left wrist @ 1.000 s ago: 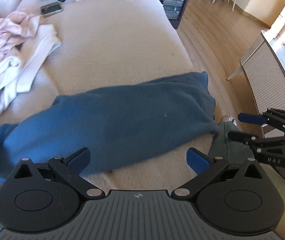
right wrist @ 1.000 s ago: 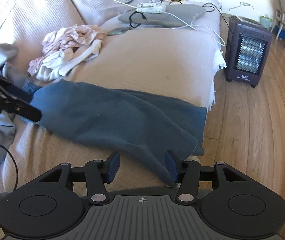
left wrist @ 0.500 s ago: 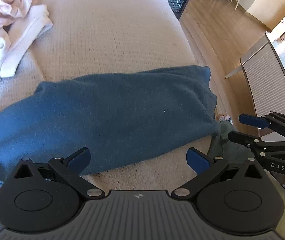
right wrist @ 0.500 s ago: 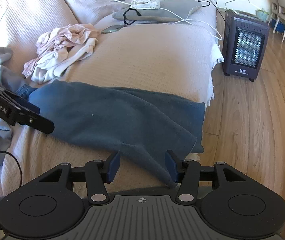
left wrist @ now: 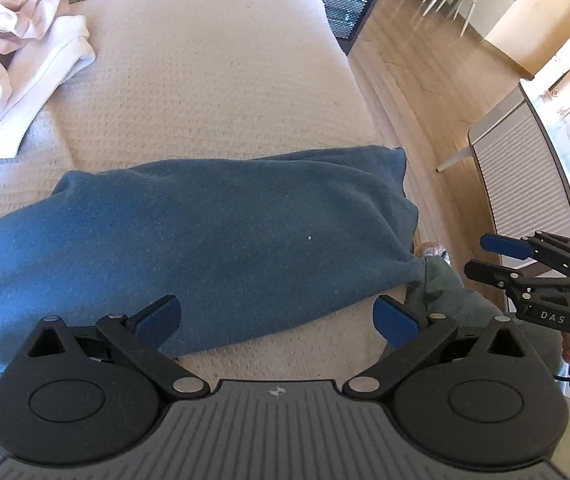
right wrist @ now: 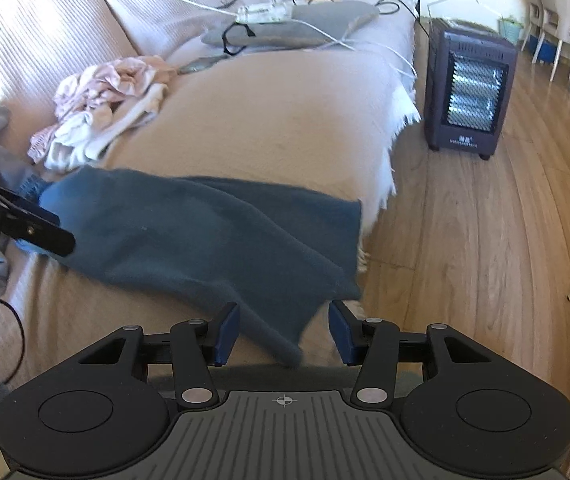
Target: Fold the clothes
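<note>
Blue garment [left wrist: 205, 236] lies flat on the sofa [left wrist: 213, 80] ahead of the released left tool [left wrist: 277, 316], its corner between the released right tool [right wrist: 284, 332] fingers.

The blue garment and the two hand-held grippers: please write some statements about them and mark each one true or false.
1. The blue garment lies on the beige sofa cover. True.
2. The left hand-held gripper is shut on the garment. False: its jaws stand wide open and hold nothing.
3. The right hand-held gripper is open, with a corner of the garment between its fingers. True.
4. A heater stands on the wooden floor. True.
5. The pile of pale clothes lies on top of the blue garment. False: it lies beside it, further back.
</note>
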{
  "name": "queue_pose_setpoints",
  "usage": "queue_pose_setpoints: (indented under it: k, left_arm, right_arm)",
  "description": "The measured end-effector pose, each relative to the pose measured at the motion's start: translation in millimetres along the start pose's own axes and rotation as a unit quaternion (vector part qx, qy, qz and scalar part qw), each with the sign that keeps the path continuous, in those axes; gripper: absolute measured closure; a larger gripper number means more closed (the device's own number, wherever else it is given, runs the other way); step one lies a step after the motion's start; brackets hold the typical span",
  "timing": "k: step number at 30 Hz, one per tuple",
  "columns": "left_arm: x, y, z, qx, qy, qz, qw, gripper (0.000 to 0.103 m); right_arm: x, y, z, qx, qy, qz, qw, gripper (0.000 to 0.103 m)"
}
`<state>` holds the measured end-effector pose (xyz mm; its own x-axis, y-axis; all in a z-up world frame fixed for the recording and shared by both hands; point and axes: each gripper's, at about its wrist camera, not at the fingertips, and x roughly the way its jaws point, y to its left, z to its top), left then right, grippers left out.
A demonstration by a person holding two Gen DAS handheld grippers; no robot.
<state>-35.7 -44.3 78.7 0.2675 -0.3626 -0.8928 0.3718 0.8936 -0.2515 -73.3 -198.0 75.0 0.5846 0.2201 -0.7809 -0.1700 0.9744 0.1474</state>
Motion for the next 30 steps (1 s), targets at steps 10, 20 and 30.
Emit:
queue_pose_setpoints:
  k: [10, 20, 30]
  left_arm:
    - [9.6, 12.2, 10.0, -0.021, 0.010, 0.024, 0.9994, 0.000]
    - [6.4, 39.5, 17.0, -0.073, 0.009, 0.042, 0.9964, 0.000]
    - [2.2, 43.2, 19.4, -0.077, -0.001, 0.036, 0.9964, 0.000]
  right_arm:
    - [43.4, -19.9, 26.1, -0.043, 0.021, 0.019, 0.999, 0.067]
    - [95.9, -35.7, 37.8, -0.062, 0.067, 0.044, 0.995, 0.067]
    - [83.2, -35.0, 38.8, -0.048, 0.053, 0.022, 0.997, 0.100]
